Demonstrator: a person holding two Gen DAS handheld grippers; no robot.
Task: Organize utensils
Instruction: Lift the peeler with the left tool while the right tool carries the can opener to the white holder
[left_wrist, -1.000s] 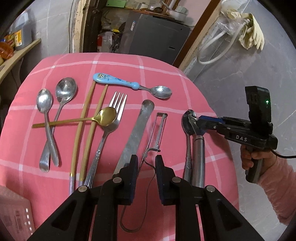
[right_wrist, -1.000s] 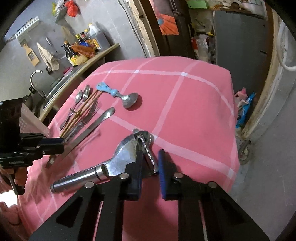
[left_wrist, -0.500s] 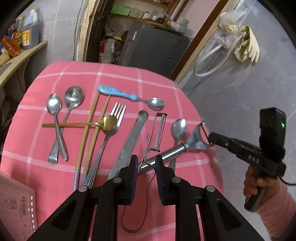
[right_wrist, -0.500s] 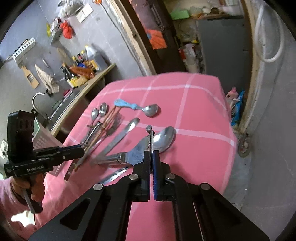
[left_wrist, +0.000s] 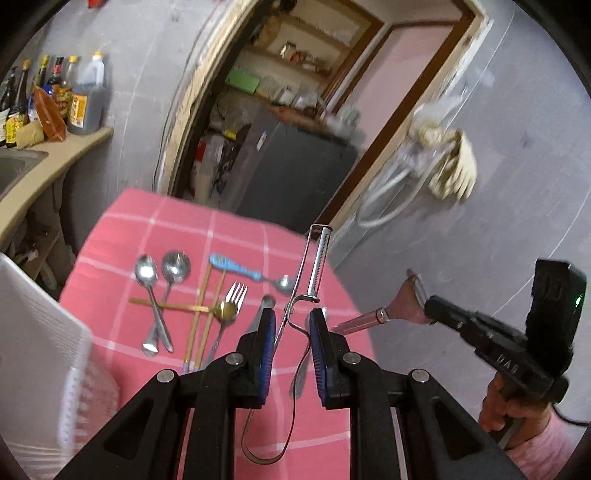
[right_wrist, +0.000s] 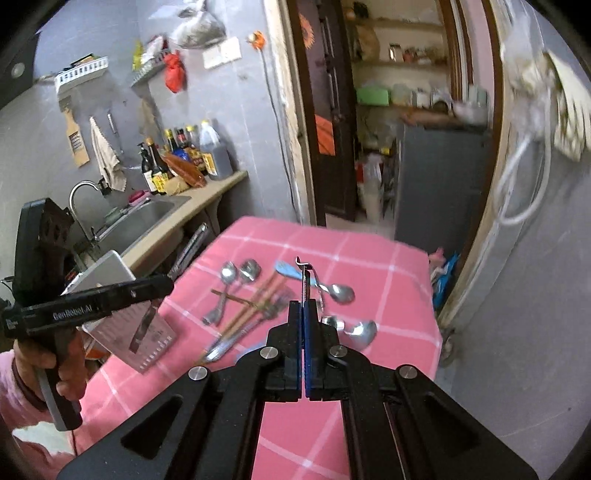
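My left gripper (left_wrist: 291, 325) is shut on a thin wire-handled peeler (left_wrist: 317, 266) and holds it in the air above the pink checked tablecloth (left_wrist: 177, 221). My right gripper (right_wrist: 303, 314) is shut on the blade end of a steel-handled peeler (left_wrist: 373, 315), also lifted; only its blade (right_wrist: 303, 280) shows in the right wrist view. On the cloth lie two steel spoons (left_wrist: 162, 273), a gold spoon (left_wrist: 221, 309), chopsticks (left_wrist: 205, 317), a fork (left_wrist: 231, 299), a blue-handled spoon (left_wrist: 236, 267), a knife (left_wrist: 264, 306) and another spoon (right_wrist: 364, 330).
A white perforated utensil basket (right_wrist: 122, 317) stands at the table's near left edge, also seen blurred in the left wrist view (left_wrist: 40, 354). A counter with a sink (right_wrist: 144, 218) and bottles (right_wrist: 184, 155) lies left. A doorway and grey cabinet (right_wrist: 436, 184) are behind the table.
Both grippers have risen well above the table. The left one lifted the wire peeler off the cloth. The right one carried the steel-handled peeler up and off the cloth.
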